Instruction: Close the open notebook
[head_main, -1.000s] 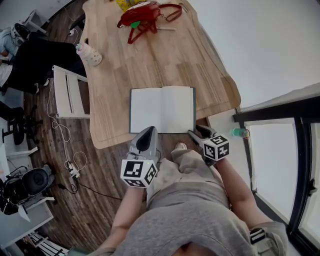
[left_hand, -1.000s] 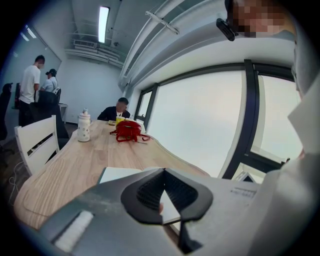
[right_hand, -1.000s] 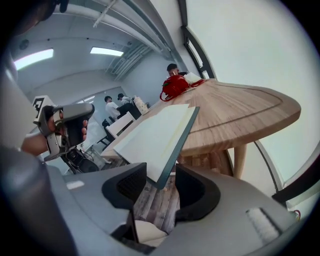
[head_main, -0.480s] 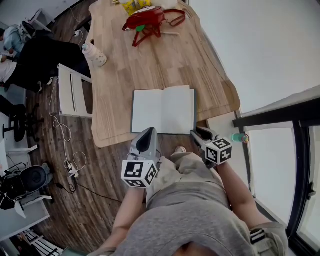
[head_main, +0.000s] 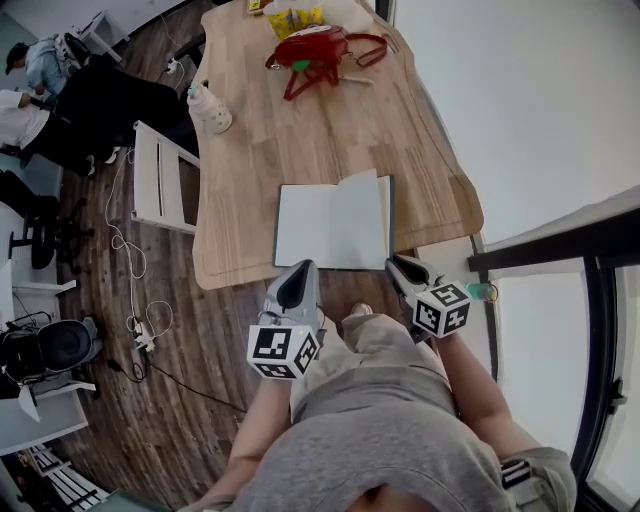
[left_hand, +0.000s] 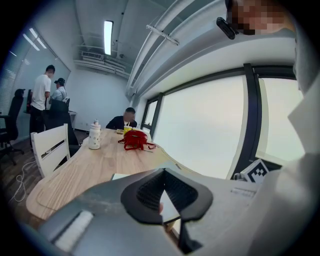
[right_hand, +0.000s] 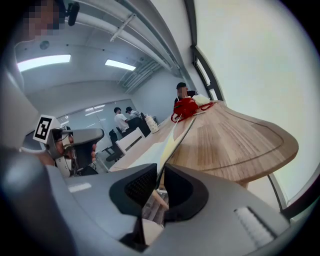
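Apparently light and floppy, the notebook (head_main: 330, 225) lies open at the near edge of the table (head_main: 300, 130); its right cover edge is pinched by the right gripper (head_main: 397, 264), jaws closing; the left gripper (head_main: 299, 268) is clenched, empty.

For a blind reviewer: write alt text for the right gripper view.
The right gripper is closing its jaws on the raised edge of the notebook, over a wooden table; a red bag lies at its far end.

Wood table (head_main: 300, 140) open between notebook (head_main: 330, 225), red bag (head_main: 315, 48), bottle (head_main: 210, 108).
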